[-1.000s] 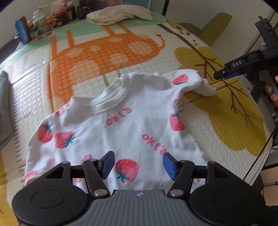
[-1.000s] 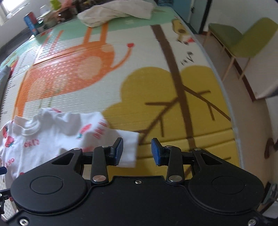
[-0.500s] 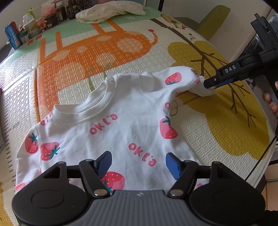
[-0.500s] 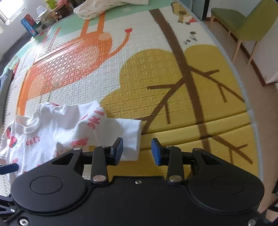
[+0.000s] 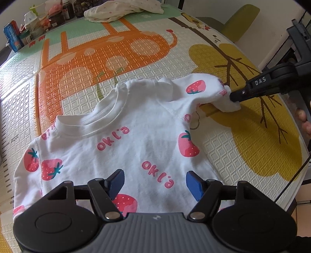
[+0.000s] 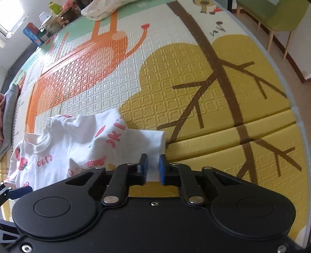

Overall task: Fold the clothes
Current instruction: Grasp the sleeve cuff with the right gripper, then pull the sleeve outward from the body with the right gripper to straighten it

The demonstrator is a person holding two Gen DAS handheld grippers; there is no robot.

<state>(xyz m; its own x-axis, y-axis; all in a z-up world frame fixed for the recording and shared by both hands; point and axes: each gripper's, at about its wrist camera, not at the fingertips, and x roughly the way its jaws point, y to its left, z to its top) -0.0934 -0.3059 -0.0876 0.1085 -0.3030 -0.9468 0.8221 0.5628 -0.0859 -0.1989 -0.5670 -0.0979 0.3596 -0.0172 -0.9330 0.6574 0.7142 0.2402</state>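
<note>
Left wrist view: a small white cotton T-shirt printed with red strawberries and pink lettering [image 5: 124, 140] was seen spread front-up on a embossed foam play mat with an orange giraffe and a yellow tree [image 5: 108, 58], its collar pointed toward the far end. The left gripper [image 5: 153, 180] was held above the lower part of the shirt with its blue pads well apart and nothing pinched between them; a slight widening over the last second was noted, with only flat fabric lying beneath. At the right edge, the black tip of the right gripper [image 5: 236, 95] was seen clamped on the cuff of the shirt's sleeve, which was pulled out over the yellow tree, where half a second before the tip had only been set against it. A crumpled cream garment [image 5: 120, 9] was left at the far end of the mat, well apart. Right wrist view: the right gripper [image 6: 153, 169] had just been closed, and the white sleeve end [image 6: 151, 144] was caught between the blue pads, whereas earlier it had only been lined up beside one pad. The sleeve was therefore judged secured, so a fold of it inward across the body was taken as the next likely step, while the left gripper remained free to steady or grasp the hem.
</note>
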